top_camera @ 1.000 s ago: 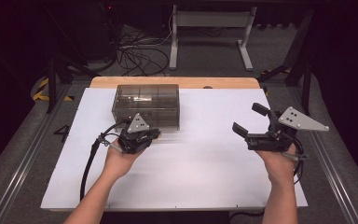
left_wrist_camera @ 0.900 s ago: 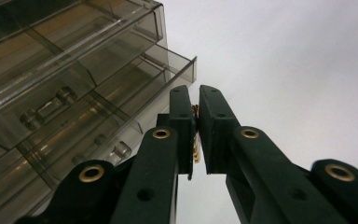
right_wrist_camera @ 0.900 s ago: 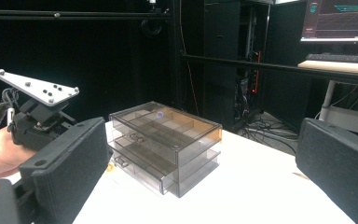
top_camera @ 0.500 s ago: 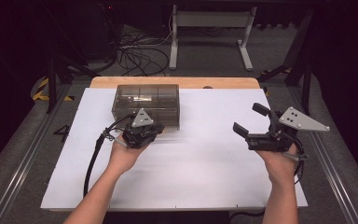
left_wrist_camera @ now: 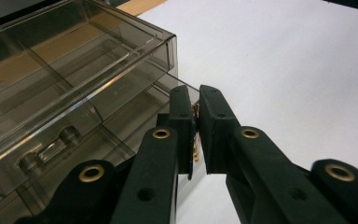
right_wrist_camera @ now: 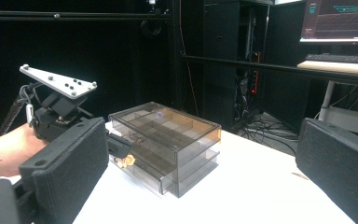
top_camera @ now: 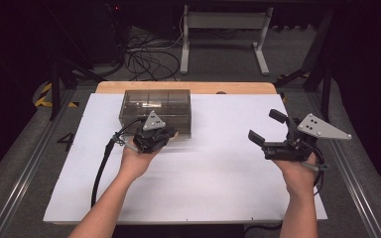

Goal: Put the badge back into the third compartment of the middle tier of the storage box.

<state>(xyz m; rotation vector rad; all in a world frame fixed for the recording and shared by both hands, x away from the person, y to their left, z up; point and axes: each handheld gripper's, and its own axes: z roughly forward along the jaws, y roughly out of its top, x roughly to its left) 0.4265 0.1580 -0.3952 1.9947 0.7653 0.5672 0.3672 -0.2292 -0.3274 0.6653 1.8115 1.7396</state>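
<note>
A smoky clear plastic drawer box (top_camera: 156, 101) stands at the back left of the white table sheet (top_camera: 218, 178). My left gripper (top_camera: 166, 133) sits at the box's front right corner, shut on a small yellowish object (left_wrist_camera: 195, 140) pinched between its jaws. In the left gripper view the left gripper (left_wrist_camera: 196, 93) reaches the front of the drawer box (left_wrist_camera: 74, 70), where one drawer seems slid out a little. My right gripper (top_camera: 266, 125) hovers at the right of the table, jaws wide open and empty. The right gripper view shows the box (right_wrist_camera: 168, 135) and the small yellowish object (right_wrist_camera: 128, 161).
The wooden table edge (top_camera: 188, 88) runs behind the box. Cables (top_camera: 149, 54) and a desk frame (top_camera: 223, 34) are on the floor beyond. A monitor (right_wrist_camera: 340, 18) shows at the right gripper view's top right. A black cable (top_camera: 101, 163) trails from the left gripper.
My left gripper has edged slightly forward toward the box front. The right gripper has stayed where it was, still open.
</note>
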